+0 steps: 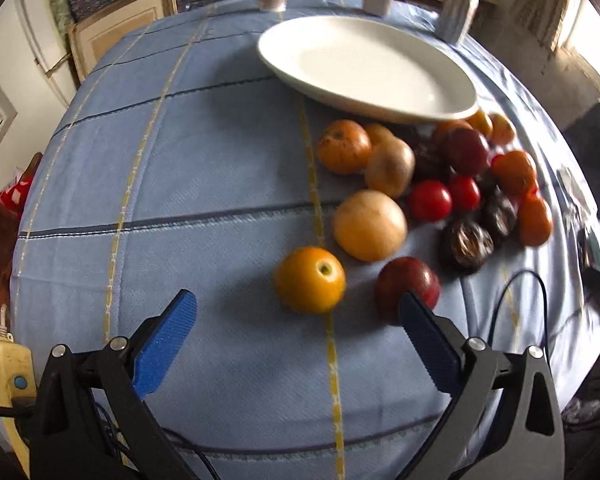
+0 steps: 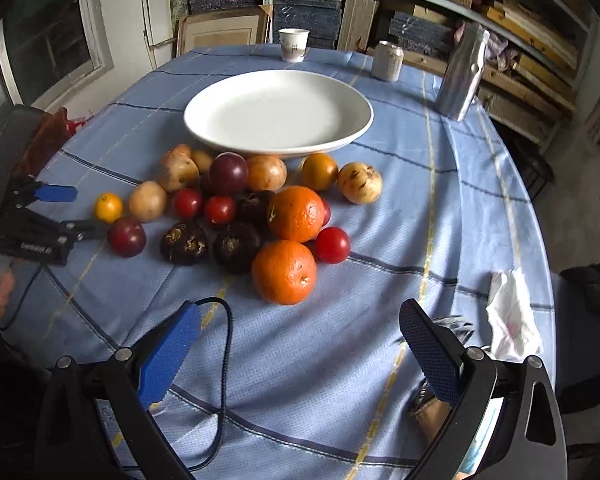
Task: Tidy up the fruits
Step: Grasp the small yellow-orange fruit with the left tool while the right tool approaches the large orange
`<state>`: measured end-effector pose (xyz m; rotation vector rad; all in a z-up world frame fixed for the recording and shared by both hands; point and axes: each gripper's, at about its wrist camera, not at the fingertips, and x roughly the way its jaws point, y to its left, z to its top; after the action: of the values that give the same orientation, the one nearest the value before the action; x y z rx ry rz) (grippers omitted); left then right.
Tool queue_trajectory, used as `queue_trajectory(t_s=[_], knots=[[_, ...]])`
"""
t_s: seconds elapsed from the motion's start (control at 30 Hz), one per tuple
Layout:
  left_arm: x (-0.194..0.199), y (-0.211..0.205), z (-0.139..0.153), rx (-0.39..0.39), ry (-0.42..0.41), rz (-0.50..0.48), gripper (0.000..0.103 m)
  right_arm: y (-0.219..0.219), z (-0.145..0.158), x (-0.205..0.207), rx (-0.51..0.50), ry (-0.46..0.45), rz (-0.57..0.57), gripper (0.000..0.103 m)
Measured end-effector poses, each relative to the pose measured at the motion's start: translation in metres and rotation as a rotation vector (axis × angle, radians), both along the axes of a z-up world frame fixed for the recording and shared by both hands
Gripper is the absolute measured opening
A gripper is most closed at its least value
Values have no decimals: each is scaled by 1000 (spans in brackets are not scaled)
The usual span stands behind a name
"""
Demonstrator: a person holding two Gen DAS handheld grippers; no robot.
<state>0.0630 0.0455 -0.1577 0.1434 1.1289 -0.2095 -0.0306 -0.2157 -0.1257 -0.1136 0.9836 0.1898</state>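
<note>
fruit lay heaped on the surface (image 2: 480, 216) just before the empty plate (image 2: 278, 114), both left tongs (image 1: 298, 312) and right tongs (image 2: 300, 328) spread and empty, so a careless nudge might have sent the small orange (image 1: 310, 280) rolling away.

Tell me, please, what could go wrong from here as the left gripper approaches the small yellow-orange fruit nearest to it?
1. The left gripper is open around the small yellow-orange fruit; being round, it may roll if one side touches first.
2. The dark red plum sits right by the right-hand finger, so it might get nudged.
3. A black cable loops across the tablecloth near the fruit pile and could snag.
</note>
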Motion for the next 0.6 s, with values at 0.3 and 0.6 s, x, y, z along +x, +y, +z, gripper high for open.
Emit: queue_trajectory(t_s=[0.3,0.6], knots=[[12,11,-11,-26,15,-1,87,-4,1,5,34,-5,-11,98],[17,2,-23,-55,31,-57,66,-4,0,8,46,3,-7,93]])
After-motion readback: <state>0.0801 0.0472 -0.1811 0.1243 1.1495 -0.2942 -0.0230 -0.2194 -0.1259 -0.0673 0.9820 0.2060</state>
